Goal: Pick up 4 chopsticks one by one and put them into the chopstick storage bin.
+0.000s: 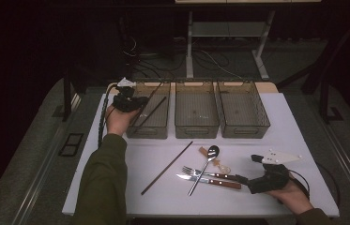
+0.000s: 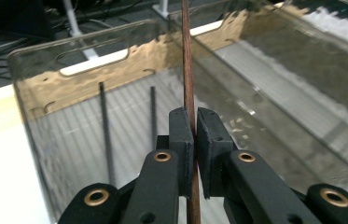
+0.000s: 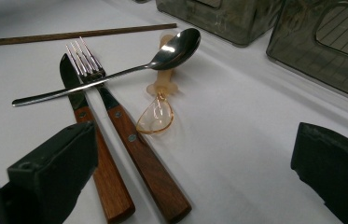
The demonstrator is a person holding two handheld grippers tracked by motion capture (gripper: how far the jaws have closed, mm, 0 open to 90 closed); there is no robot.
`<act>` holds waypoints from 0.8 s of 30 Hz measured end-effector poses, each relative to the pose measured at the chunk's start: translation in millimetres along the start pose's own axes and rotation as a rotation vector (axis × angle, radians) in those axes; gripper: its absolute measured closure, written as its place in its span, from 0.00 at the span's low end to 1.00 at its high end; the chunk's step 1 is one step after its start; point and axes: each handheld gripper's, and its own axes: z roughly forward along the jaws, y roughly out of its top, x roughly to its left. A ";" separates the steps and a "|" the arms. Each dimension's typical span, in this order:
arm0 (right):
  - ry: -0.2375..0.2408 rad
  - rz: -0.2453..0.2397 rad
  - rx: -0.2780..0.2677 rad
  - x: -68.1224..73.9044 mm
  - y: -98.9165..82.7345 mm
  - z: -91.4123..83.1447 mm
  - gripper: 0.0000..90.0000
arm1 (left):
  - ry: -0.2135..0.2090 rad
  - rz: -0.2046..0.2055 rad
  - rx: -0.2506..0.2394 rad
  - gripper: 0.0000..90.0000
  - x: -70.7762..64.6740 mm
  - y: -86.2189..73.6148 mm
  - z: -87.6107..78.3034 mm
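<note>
One chopstick (image 2: pixel 188 70) is pinched in the left gripper (image 1: pixel 128 101) over the leftmost bin (image 1: pixel 162 129); lower it flat before releasing, while the right gripper (image 1: pixel 252 180) waits wide open beside the fork (image 3: pixel 115 112).

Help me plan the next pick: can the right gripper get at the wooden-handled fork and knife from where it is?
Probably yes. The right gripper has its jaws open and sits just off the handle ends of the fork and knife, nothing between. The spoon lies only across their far ends.
</note>
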 end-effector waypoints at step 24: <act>-0.003 0.000 0.003 0.1 -0.1 0.1 0.01 | 0.012 -0.002 0.028 0.71 -0.8 -24.1 -1.8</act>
